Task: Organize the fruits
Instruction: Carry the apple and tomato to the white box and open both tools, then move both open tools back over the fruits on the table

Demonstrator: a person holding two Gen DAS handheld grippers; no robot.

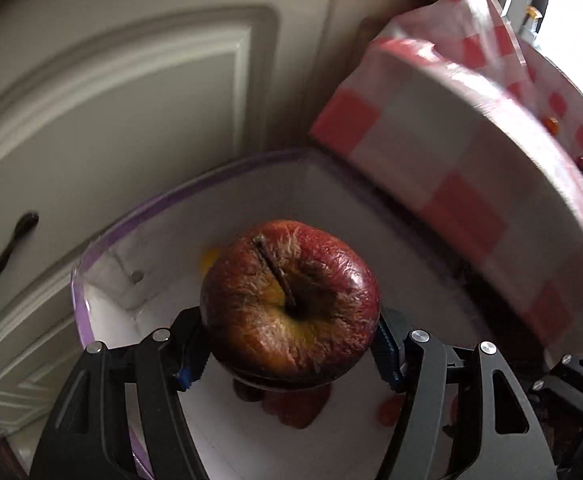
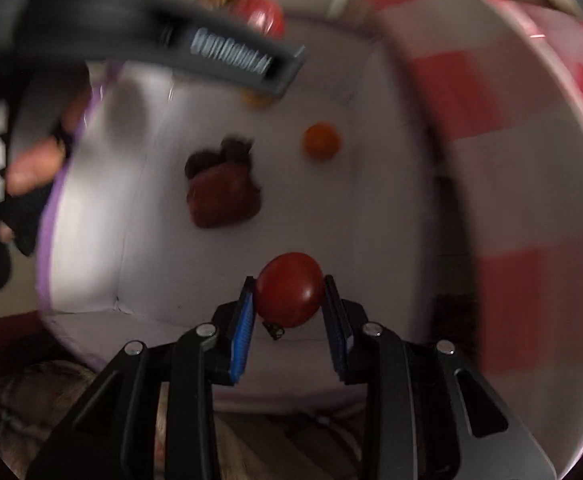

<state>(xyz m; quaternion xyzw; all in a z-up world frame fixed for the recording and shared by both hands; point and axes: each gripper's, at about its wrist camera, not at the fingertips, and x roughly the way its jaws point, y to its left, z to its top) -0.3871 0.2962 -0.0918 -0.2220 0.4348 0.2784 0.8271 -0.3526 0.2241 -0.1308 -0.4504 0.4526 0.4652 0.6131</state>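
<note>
Gripping a wrinkled red apple point(image 1: 289, 300), left gripper point(image 1: 289, 344) hangs over white bin point(image 1: 103, 312); right gripper point(image 2: 289, 312) pinches small tomato point(image 2: 289, 288).

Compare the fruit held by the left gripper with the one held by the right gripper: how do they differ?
The apple in the left gripper is large, filling the gap between widely spread jaws; the tomato in the right gripper is small, with the jaws closer together. The apple's skin is wrinkled and streaked with yellow; the tomato's is smooth and evenly red. The apple shows a stem; the tomato shows none. Both are red, gripped, and held over the white bin.
</note>
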